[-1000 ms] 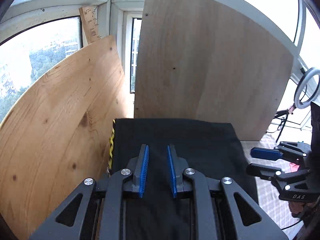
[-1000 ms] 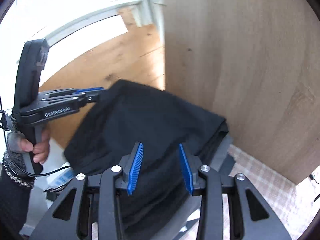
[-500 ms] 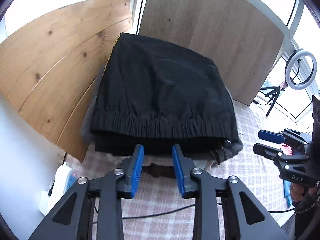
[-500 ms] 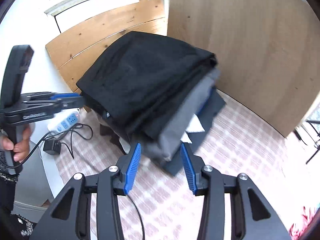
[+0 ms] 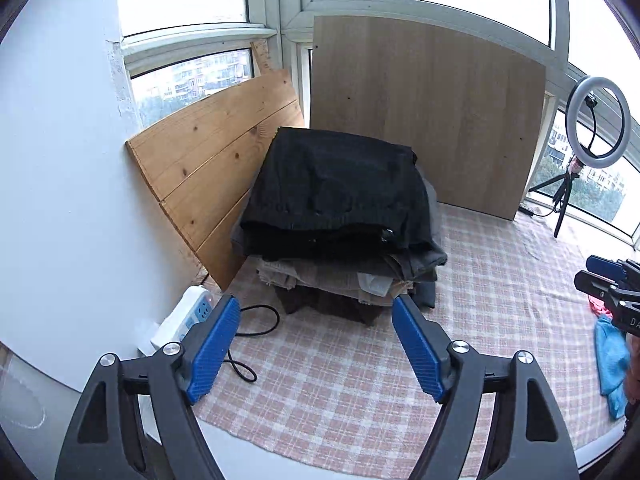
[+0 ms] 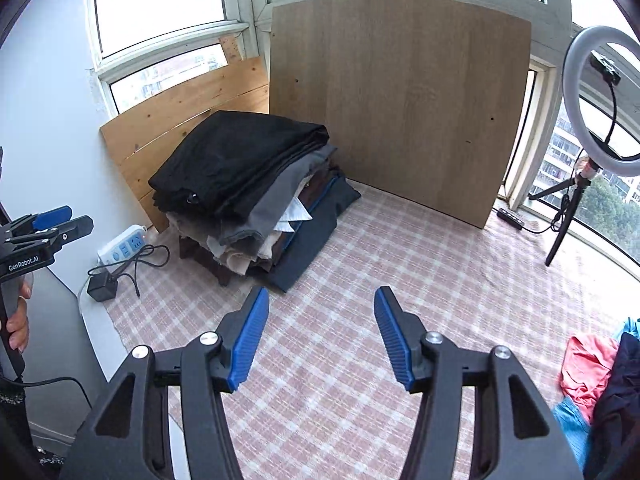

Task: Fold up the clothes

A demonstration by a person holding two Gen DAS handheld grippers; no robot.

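White power strip (image 5: 182, 312) with black cable at far left by the wall, pine board (image 5: 216, 160) leaning behind it. Left tongs (image 5: 316, 344) released, blue pads wide apart, nothing held, hovering over the checkered cloth (image 5: 500, 280). Stack of folded clothes (image 5: 340, 216) sits ahead of the left tongs, well apart, black garment (image 5: 336, 176) on top, grey and beige layers below. Right tongs (image 6: 320, 332) also released and empty; stack lies ahead and to their left, not touching. Big brown panel (image 6: 400, 96) upright behind. Ring light (image 6: 600, 100) on tripod at right. Loose pink garment (image 6: 586, 364) and blue garment (image 6: 572, 420) at far right edge.
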